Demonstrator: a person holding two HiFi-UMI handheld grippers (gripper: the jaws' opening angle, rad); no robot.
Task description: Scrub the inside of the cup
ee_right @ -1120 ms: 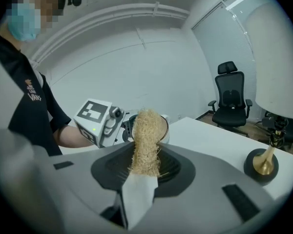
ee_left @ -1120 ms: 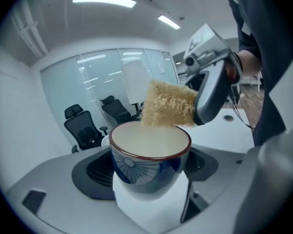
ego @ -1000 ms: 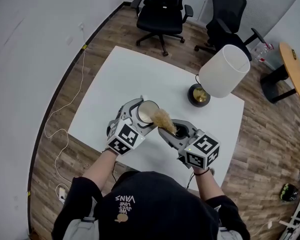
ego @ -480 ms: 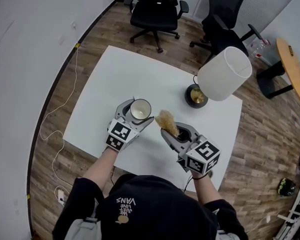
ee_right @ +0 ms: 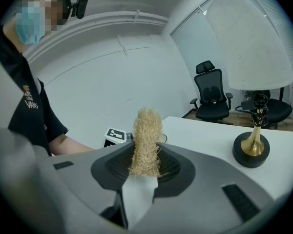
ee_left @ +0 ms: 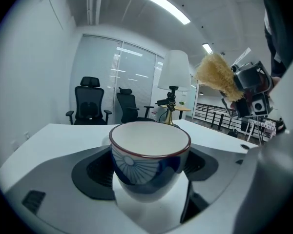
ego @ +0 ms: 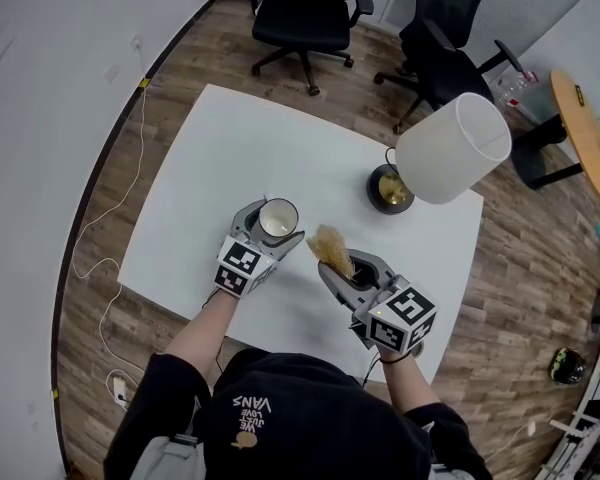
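Note:
A white cup point(ego: 278, 218) with a blue pattern and a dark red rim point(ee_left: 150, 148) stands upright between the jaws of my left gripper point(ego: 273, 223), which is shut on it. Its inside looks white and bare. My right gripper point(ego: 342, 264) is shut on a tan fibrous scrubber point(ego: 331, 247), a bundle point(ee_right: 145, 140) that sticks up from the jaws. The scrubber is out of the cup, a short way to its right and apart from it. In the left gripper view the scrubber point(ee_left: 218, 75) shows at the upper right.
A white table point(ego: 230, 158) lies under both grippers. A lamp with a white shade point(ego: 451, 150) and a dark round base point(ego: 391, 190) stands at the back right. Two black office chairs point(ego: 305, 8) stand beyond the table. A cable point(ego: 105, 218) lies on the wooden floor at left.
The scrubber has come out of the cup's mouth and moved right. The cup, tilted toward the scrubber a second ago, now stands upright in the left gripper.

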